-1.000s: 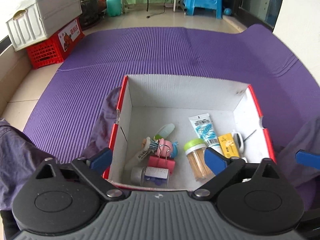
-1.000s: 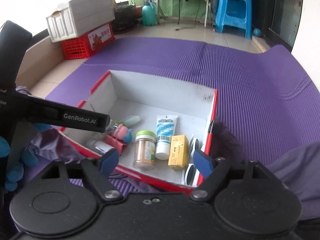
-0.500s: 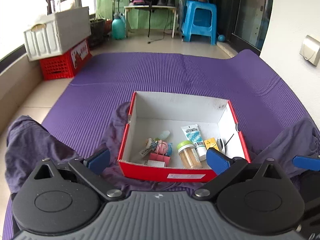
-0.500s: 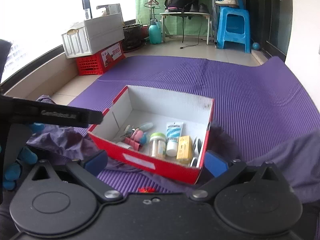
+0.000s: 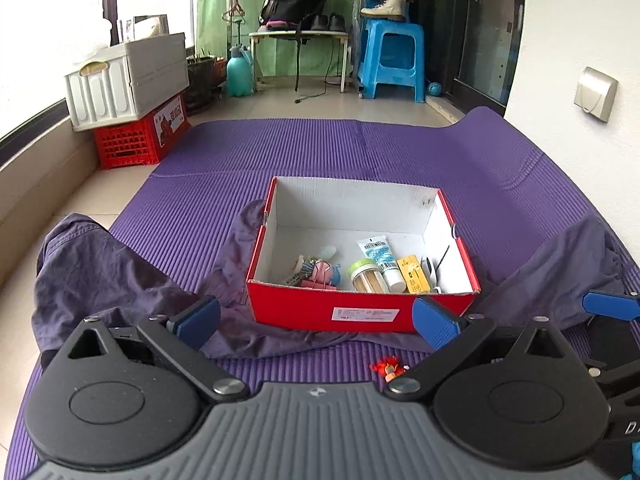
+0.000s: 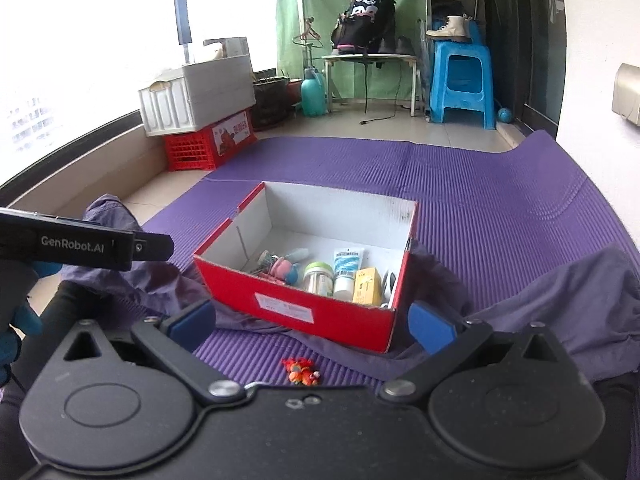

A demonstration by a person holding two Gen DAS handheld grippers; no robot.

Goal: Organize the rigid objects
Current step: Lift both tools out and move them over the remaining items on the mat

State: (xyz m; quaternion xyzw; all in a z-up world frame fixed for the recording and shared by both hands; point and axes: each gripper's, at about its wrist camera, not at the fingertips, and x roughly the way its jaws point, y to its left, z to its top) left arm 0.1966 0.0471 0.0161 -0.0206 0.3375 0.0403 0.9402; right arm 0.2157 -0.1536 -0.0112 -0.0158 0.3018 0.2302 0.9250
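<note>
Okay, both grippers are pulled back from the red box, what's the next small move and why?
Probably lower the right gripper onto the small orange toy on the purple mat. It lies alone in front of the red box, just ahead of the open, empty jaws; the other small items already sit inside.

A purple mat (image 5: 320,152) is lying on the floor. A purple cloth (image 5: 120,264) is lying on it, under the red box (image 5: 360,312). A small orange toy (image 5: 387,369) is sitting in front of the box.
</note>
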